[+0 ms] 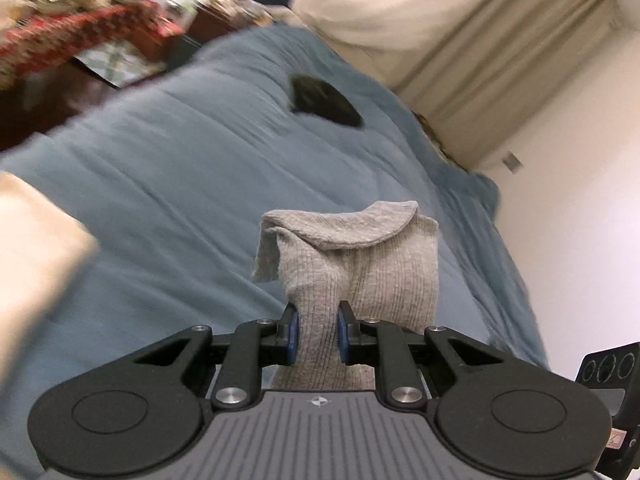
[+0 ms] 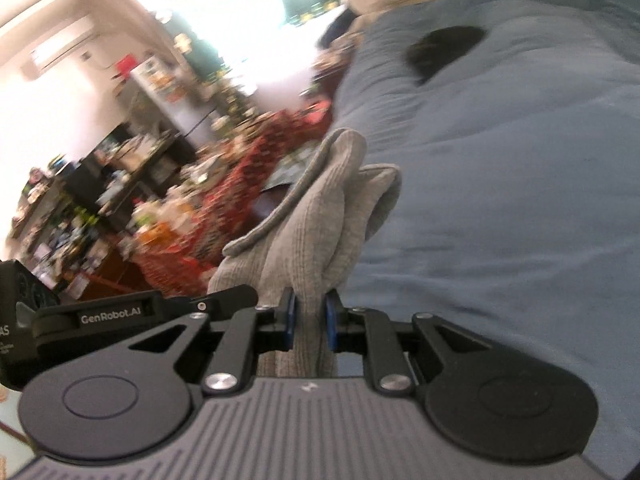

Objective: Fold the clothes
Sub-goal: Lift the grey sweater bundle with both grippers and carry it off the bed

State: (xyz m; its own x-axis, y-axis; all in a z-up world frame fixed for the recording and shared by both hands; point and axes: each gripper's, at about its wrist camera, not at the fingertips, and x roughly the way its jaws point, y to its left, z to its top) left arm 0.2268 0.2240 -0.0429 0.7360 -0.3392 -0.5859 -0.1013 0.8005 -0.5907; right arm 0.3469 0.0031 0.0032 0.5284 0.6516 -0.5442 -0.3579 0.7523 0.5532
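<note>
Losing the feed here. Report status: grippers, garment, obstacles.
Left gripper and right gripper: jaws shut on grey garment, lifted over blue bed. Dark item lies farther up the bed, clear of the garment.

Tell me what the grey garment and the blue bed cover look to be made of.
Grey garment: soft ribbed knit, probably cotton or a blend; fine vertical ribs, matte, drapes limply. Blue bed cover: padded quilted fabric, matte; puffy with shallow creases. The exact fibre of either cannot be told.
</note>
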